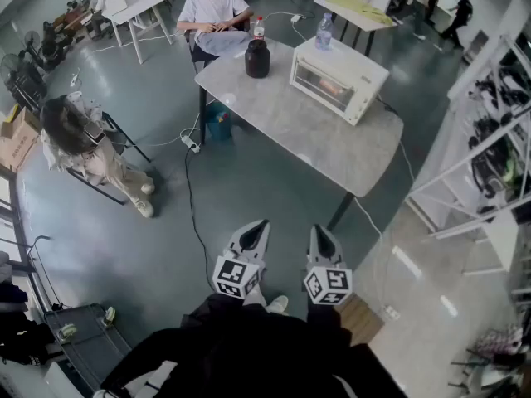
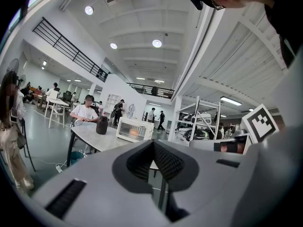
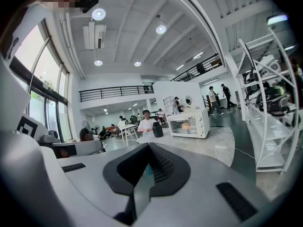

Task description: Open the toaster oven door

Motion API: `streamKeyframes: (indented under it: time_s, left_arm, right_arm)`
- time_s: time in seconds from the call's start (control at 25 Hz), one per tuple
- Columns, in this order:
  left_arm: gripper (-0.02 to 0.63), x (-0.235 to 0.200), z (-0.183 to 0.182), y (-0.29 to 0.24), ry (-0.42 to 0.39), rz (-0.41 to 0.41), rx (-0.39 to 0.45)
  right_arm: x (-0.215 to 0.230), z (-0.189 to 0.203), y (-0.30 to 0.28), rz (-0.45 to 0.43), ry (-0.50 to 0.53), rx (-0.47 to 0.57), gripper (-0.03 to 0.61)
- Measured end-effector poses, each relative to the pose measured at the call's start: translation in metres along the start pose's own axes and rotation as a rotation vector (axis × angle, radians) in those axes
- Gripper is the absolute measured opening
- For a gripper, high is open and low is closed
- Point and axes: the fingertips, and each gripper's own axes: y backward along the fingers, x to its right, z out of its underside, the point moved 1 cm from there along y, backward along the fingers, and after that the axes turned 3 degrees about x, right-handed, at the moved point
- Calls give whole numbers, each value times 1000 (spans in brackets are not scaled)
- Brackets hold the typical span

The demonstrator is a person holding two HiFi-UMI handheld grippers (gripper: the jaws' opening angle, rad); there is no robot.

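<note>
A white toaster oven [image 1: 336, 79] stands on the far right part of a grey stone-topped table [image 1: 315, 143], its glass door closed and something orange showing inside. Both grippers hang low by my legs, well short of the table. My left gripper [image 1: 259, 226] and right gripper [image 1: 319, 232] are shut, jaws meeting at a point with nothing between them. In the left gripper view the oven [image 2: 135, 129] is small and distant beyond the shut left gripper [image 2: 154, 144]. The right gripper view shows the oven [image 3: 188, 123] ahead of the shut right gripper [image 3: 149, 146].
A dark jug [image 1: 257, 58] and two bottles [image 1: 324, 30] stand on the table. A person [image 1: 214, 11] sits behind it; another person [image 1: 83, 143] sits at the left. White shelving [image 1: 489, 156] lines the right side. A cable and power strip [image 1: 191, 143] lie on the floor.
</note>
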Motion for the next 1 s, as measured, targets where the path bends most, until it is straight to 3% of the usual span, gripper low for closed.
streamKeyframes:
  time_s: [0.48,1.0]
  left_arm:
    - [3,-31,-24,-20,-25,30,16]
    - [3,-72,-47,-82,-25,119,52]
  right_arm:
    - [-13,-13,-38,7,37,5,5]
    - [-11,-37,-110,51,42,50,5]
